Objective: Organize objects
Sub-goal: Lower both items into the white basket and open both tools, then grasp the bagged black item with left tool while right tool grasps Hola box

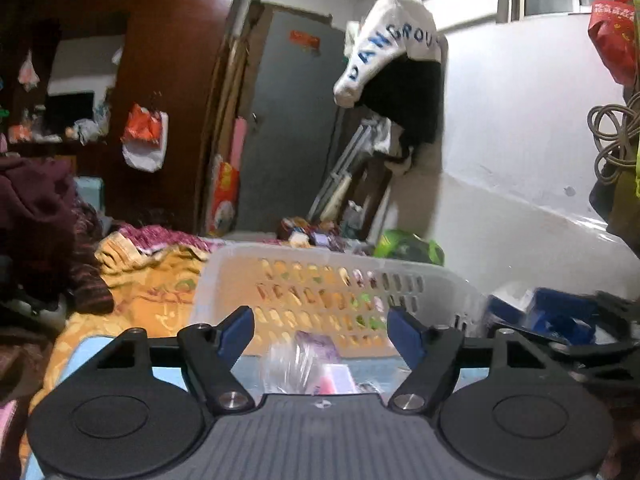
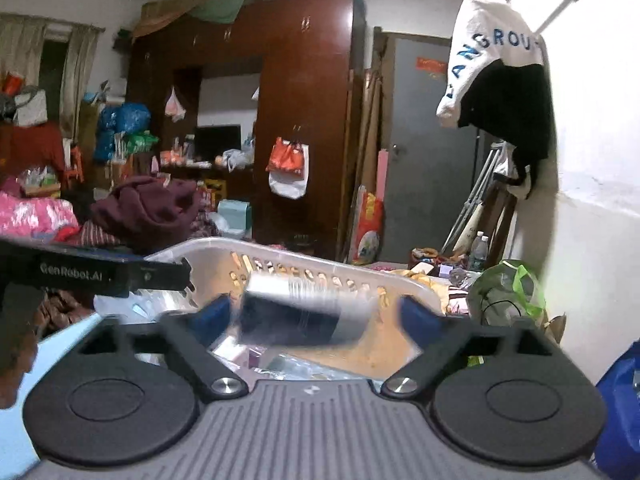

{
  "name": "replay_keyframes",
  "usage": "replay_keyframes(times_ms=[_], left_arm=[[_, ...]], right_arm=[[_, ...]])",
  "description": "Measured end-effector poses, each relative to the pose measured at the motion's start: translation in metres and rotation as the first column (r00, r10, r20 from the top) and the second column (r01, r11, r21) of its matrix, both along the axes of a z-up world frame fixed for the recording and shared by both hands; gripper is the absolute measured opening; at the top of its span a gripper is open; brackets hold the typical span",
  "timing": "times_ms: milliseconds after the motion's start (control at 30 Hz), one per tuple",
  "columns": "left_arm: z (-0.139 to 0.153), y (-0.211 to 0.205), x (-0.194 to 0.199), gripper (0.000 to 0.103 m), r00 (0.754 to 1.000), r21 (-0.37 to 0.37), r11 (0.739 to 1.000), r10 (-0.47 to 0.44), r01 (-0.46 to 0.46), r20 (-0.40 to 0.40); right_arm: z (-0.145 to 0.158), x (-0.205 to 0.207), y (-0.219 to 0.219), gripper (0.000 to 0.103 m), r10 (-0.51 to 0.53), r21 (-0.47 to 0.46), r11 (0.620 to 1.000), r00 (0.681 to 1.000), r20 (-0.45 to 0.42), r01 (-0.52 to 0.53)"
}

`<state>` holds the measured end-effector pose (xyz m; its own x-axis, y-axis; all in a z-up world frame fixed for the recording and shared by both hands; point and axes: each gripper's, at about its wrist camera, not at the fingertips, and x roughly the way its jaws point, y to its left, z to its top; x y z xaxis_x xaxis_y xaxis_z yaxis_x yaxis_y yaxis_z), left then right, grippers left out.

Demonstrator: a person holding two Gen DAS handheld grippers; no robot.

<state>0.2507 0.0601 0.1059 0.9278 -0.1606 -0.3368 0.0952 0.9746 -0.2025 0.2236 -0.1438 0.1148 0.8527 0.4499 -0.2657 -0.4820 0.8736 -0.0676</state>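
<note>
Dark brown wardrobe (image 2: 304, 92) fills the back of the room; grey door (image 1: 288, 128) to its right, a white garment with blue lettering (image 2: 492, 44) hung on the wall beside it. Bed covered by an orange patterned sheet (image 1: 156, 300), with a maroon heap of clothing (image 2: 148, 204) on it. White perforated laundry basket (image 1: 320, 280) sits on the bed, directly ahead of both grippers; its far wall and rim are visible in both wrist views. Green bag (image 2: 508, 292) just right of the basket, near the wall. Left gripper (image 1: 320, 334): jaws spread wide, nothing between the blue pads; below the gap, inside the basket, a crinkled clear packet with a pink and purple item (image 1: 316, 364), blurred. Right gripper (image 2: 316, 316): jaws also wide apart; a black and silver boxy object (image 2: 300, 312) lies between the pads, heavily motion-blurred, over the basket interior. Left pad looks close to or touching it, right pad stands clear of it; contact cannot be settled. Basket floor under it holds clear plastic packets (image 2: 288, 360).
</note>
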Motion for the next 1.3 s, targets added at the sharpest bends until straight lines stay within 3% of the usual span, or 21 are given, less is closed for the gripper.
replay_keyframes(times_ms=[100, 167, 233, 367, 467, 567, 667, 733, 833, 900, 967, 1000, 1067, 1100, 1133, 1300], left_arm=[[0.001, 0.007, -0.025, 0.077, 0.999, -0.031, 0.999, -0.009, 0.011, 0.041], [-0.005, 0.008, -0.054, 0.083, 0.997, -0.045, 0.999, -0.024, 0.027, 0.068], [-0.017, 0.004, -0.088, 0.084, 0.994, -0.028, 0.998, -0.055, 0.058, 0.093], [-0.057, -0.011, -0.156, 0.084, 0.982, 0.009, 0.990, -0.141, 0.141, 0.126], [-0.080, -0.017, -0.185, 0.084, 0.980, 0.001, 0.986, -0.167, 0.168, 0.111], [-0.092, -0.024, -0.208, 0.084, 0.977, 0.000, 0.982, -0.187, 0.188, 0.106], [-0.099, -0.047, -0.218, 0.084, 0.961, 0.042, 0.966, -0.259, 0.256, 0.096], [-0.105, -0.064, -0.217, 0.084, 0.952, 0.067, 0.955, -0.294, 0.289, 0.084], [-0.117, -0.088, -0.205, 0.084, 0.949, 0.092, 0.947, -0.313, 0.309, 0.031], [-0.122, -0.094, -0.196, 0.084, 0.961, 0.098, 0.957, -0.277, 0.274, 0.018], [-0.124, -0.092, -0.190, 0.082, 0.968, 0.082, 0.966, -0.249, 0.247, 0.016], [-0.124, -0.090, -0.189, 0.079, 0.969, 0.075, 0.967, -0.245, 0.243, 0.015], [-0.124, -0.086, -0.187, 0.055, 0.969, 0.064, 0.967, -0.248, 0.246, 0.014], [-0.124, -0.085, -0.188, 0.055, 0.969, 0.061, 0.968, -0.246, 0.245, 0.019], [-0.124, -0.082, -0.189, 0.048, 0.971, 0.060, 0.970, -0.238, 0.236, 0.030], [-0.125, -0.075, -0.200, 0.046, 0.970, 0.075, 0.971, -0.231, 0.226, 0.073]], right_arm=[[-0.002, -0.031, -0.027, 0.103, 0.047, 0.108, 0.993, 0.999, 0.012, -0.048], [-0.012, -0.049, -0.044, 0.103, 0.031, 0.151, 0.988, 0.999, -0.014, -0.029], [-0.030, -0.068, -0.060, 0.103, 0.019, 0.173, 0.985, 0.998, -0.057, -0.009], [-0.079, -0.115, -0.094, 0.103, 0.128, 0.262, 0.960, 0.987, -0.098, -0.098], [-0.096, -0.128, -0.095, 0.102, 0.131, 0.270, 0.958, 0.984, -0.118, -0.095], [-0.099, -0.122, -0.083, 0.088, 0.146, 0.235, 0.965, 0.981, -0.129, -0.113], [-0.102, -0.112, -0.078, 0.074, 0.170, 0.246, 0.961, 0.973, -0.153, -0.129], [-0.107, -0.112, -0.080, 0.053, 0.199, 0.266, 0.952, 0.965, -0.171, -0.149], [-0.113, -0.121, -0.078, 0.050, 0.213, 0.247, 0.955, 0.961, -0.178, -0.166], [-0.113, -0.126, -0.075, 0.043, 0.217, 0.238, 0.956, 0.961, -0.174, -0.173], [-0.113, -0.128, -0.076, 0.043, 0.215, 0.235, 0.956, 0.963, -0.165, -0.174], [-0.113, -0.130, -0.076, 0.043, 0.210, 0.233, 0.958, 0.965, -0.157, -0.170], [-0.112, -0.133, -0.077, 0.042, 0.203, 0.228, 0.959, 0.969, -0.144, -0.167], [-0.112, -0.134, -0.076, 0.042, 0.203, 0.224, 0.960, 0.969, -0.140, -0.168], [-0.112, -0.134, -0.076, 0.042, 0.202, 0.220, 0.961, 0.970, -0.136, -0.169], [-0.113, -0.139, -0.082, 0.042, 0.194, 0.229, 0.960, 0.973, -0.124, -0.162]])
